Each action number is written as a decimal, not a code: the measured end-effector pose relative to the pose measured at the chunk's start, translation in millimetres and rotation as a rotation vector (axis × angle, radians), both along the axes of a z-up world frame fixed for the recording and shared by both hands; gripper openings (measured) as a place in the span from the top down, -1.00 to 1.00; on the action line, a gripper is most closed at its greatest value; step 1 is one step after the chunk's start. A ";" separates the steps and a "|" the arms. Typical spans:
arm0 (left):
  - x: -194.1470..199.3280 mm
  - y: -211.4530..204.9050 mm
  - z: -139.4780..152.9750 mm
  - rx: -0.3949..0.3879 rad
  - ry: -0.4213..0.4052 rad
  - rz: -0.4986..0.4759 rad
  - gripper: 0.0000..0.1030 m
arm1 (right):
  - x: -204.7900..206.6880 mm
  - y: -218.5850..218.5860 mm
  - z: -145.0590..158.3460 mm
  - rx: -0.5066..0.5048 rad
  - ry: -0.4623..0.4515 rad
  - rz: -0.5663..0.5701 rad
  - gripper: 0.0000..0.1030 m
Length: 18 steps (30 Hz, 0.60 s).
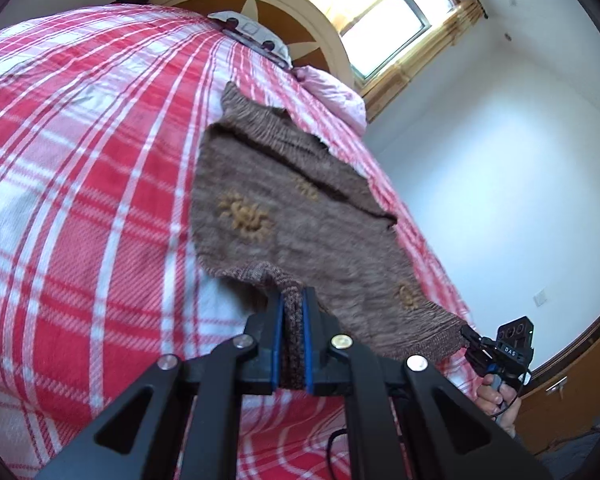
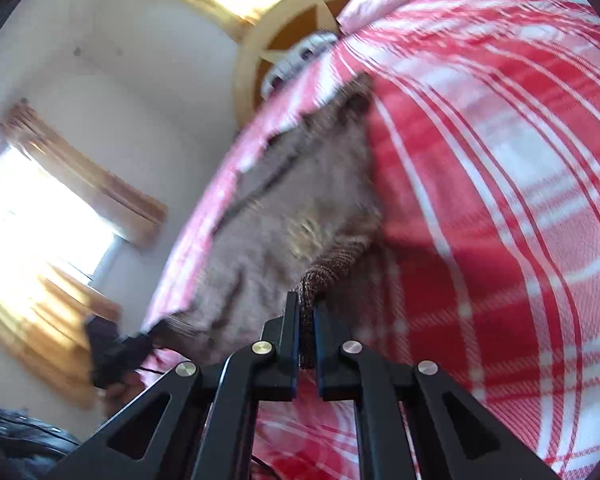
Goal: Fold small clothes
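A small brown knitted sweater [image 1: 296,216] with yellow sun patterns lies stretched over the red and white checked bedcover [image 1: 84,184]. My left gripper [image 1: 293,300] is shut on its ribbed hem corner, which bunches between the blue pads. At the lower right of the left wrist view my right gripper [image 1: 470,338] pinches the other hem corner, with a hand [image 1: 498,398] below it. In the blurred right wrist view the sweater [image 2: 284,216] runs away from my right gripper [image 2: 307,306], which is shut on a ribbed hem fold. My left gripper [image 2: 140,346] shows there as a dark blur at the far corner.
A wooden headboard [image 1: 260,4] and pillows [image 1: 332,88] stand at the far end of the bed. Curtained windows [image 1: 384,28] light the white walls. A wooden cabinet [image 1: 560,392] stands low beside the bed on the right of the left wrist view. A dark cable [image 1: 332,444] hangs near the bed's edge.
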<state>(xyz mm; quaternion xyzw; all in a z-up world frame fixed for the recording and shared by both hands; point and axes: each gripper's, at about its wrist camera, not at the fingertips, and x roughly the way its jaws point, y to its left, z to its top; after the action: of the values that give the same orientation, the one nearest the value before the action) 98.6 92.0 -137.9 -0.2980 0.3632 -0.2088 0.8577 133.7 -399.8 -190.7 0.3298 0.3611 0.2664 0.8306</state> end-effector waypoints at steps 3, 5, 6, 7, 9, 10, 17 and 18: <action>11.7 -3.5 13.8 0.013 -0.028 -0.008 0.84 | 11.5 0.0 12.3 0.024 -0.032 -0.013 0.90; 21.6 -4.8 23.1 0.009 -0.047 -0.014 0.83 | 20.1 2.7 20.5 0.015 -0.047 -0.021 0.90; 28.0 -5.6 27.9 0.009 -0.054 -0.015 0.83 | 25.7 3.8 25.2 0.006 -0.054 -0.028 0.90; 32.7 -5.8 30.6 0.013 -0.058 -0.015 0.83 | 30.5 3.9 28.8 -0.005 -0.055 -0.041 0.90; 45.3 -8.2 37.7 0.023 -0.071 -0.019 0.83 | 45.7 2.6 33.5 -0.024 -0.037 -0.074 0.90; 51.7 -9.3 41.0 0.023 -0.076 -0.023 0.83 | 51.5 0.8 35.4 -0.023 -0.034 -0.083 0.90; 96.7 -12.3 61.0 0.032 -0.123 -0.020 0.84 | 93.0 -1.8 58.4 -0.024 -0.070 -0.095 0.90; 103.2 -11.9 62.0 0.024 -0.123 -0.019 0.84 | 101.8 -1.1 61.7 -0.025 -0.074 -0.095 0.90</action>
<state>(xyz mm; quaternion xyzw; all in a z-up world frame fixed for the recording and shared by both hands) 201.8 80.1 -76.0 -0.2708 0.3152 -0.2306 0.8799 235.5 -400.8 -129.0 0.3261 0.3176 0.2339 0.8591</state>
